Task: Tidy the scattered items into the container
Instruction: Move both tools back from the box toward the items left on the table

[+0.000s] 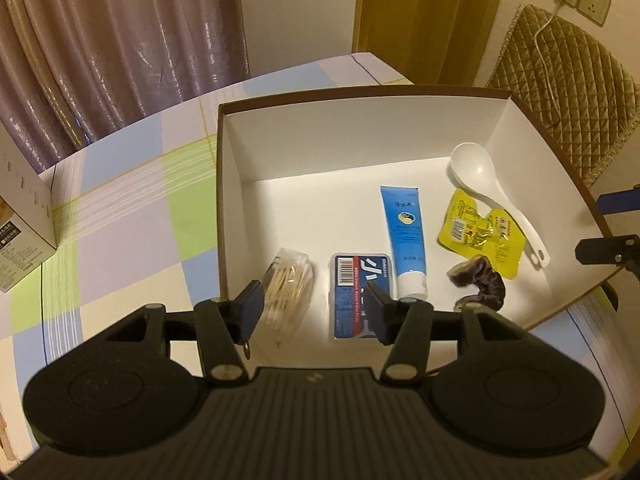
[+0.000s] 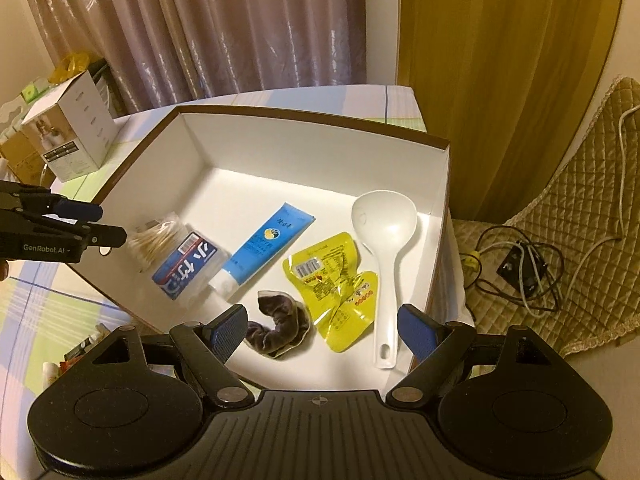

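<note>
Left gripper (image 1: 316, 310) standing released over the clear bag of cotton swabs (image 1: 288, 292), probably lying free | right gripper (image 2: 320, 334) gaping empty | you are hovering over the white brown-rimmed cardboard box (image 1: 360, 136), since everything visible is sitting inside.

**Few words readable among the packaging**

The clearest text is the brand "GenRobot.AI", printed in pale letters on the black side of the left gripper (image 2: 96, 226) as the right wrist view shows it. The blue and red floss pick box (image 2: 188, 266) bears large white East Asian characters and a white barcode; its small print is too fine to read. The blue tube (image 2: 264, 246) carries a round emblem and tiny illegible lettering. The yellow packet (image 2: 334, 286) shows a barcode and small red and black print, also unreadable. The white carton (image 2: 70, 140) has dark label strips with unreadable text.
</note>
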Demonstrator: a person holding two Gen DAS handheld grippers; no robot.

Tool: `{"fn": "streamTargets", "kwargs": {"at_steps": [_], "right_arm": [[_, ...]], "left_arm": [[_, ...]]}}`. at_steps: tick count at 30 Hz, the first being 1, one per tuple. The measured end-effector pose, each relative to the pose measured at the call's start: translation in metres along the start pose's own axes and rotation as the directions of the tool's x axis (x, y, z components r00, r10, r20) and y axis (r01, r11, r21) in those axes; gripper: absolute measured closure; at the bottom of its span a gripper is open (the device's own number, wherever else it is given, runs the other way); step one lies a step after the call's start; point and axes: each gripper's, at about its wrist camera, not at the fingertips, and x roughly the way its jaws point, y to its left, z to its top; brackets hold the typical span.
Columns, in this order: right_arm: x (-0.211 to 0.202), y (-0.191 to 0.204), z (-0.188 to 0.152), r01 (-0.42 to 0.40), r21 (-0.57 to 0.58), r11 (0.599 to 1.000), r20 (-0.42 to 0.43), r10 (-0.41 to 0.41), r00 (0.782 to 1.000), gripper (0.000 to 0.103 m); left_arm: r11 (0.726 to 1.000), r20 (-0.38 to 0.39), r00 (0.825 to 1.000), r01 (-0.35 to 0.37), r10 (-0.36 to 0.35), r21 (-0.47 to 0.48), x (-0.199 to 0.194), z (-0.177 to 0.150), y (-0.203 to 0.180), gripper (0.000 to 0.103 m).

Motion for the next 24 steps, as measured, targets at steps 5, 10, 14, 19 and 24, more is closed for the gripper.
{"fn": "streamTargets", "kwargs": {"at_steps": [5,10,14,19,24], "right_arm": [[-0.002,-0.001,-0.004,0.009,0.005,1.000,-0.011,-0.009,1.000,0.016],[-0.007,0.001,-0.008,0.027,0.010,1.000,-0.009,-0.027,1.000,0.016],[-0.013,0.004,-0.011,0.039,0.013,0.999,-0.004,-0.039,0.999,0.016],[-0.019,0.009,-0.015,0.049,0.021,0.999,0.005,-0.049,0.999,0.016],[-0.028,0.018,-0.019,0.064,0.013,0.998,0.014,-0.065,0.998,0.016]], "left_arm": [[1.000,0.001,1.000,-0.003,0.003,0.010,-0.006,-0.001,-0.004,0.049],[0.999,0.002,1.000,-0.019,0.019,0.032,-0.014,-0.003,-0.011,0.040],[0.998,0.008,0.999,-0.031,0.031,0.046,-0.022,-0.006,-0.018,0.028],[0.998,0.010,0.999,-0.045,0.045,0.046,-0.033,-0.008,-0.022,0.020],[0.997,0.017,0.998,-0.065,0.064,0.040,-0.044,-0.014,-0.025,0.014]]}}
